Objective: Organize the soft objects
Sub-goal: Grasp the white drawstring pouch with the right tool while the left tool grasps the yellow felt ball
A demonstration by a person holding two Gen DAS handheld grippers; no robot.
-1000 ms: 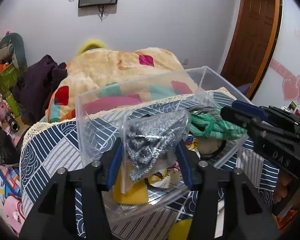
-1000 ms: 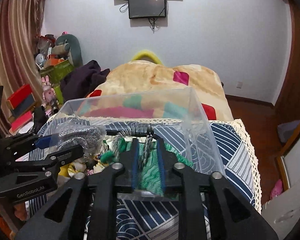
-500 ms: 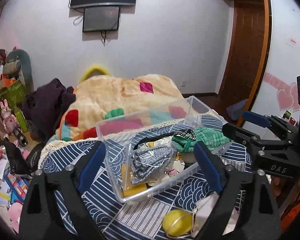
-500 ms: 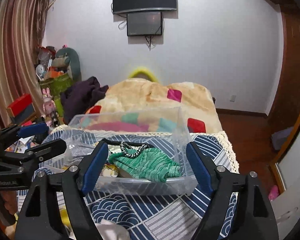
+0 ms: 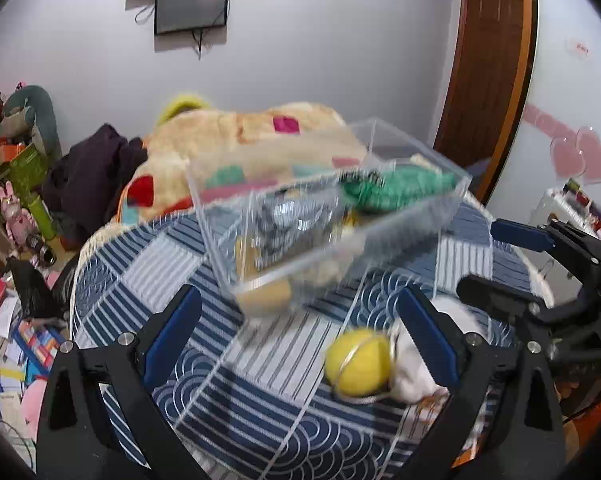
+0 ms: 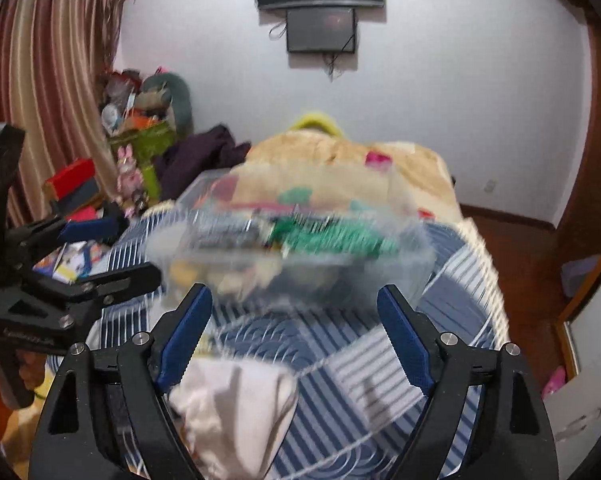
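The clear plastic box (image 5: 328,216) sits toward the far edge of the blue-patterned bed cover (image 5: 268,364), already holding a green knitted piece (image 5: 396,190) and a silvery pouch (image 5: 288,220), so the sorting looks partly done. Nearer the front edge a yellow ball (image 5: 358,362) lies touching a white cloth (image 6: 236,404), both outside the box. The left gripper (image 5: 300,340) and right gripper (image 6: 296,332) hang spread wide and empty; I reckon the next move is closing on one of those two.

We hold both grippers spread wide, empty: left gripper (image 5: 298,330) low near, right gripper (image 6: 296,330) alongside, level.
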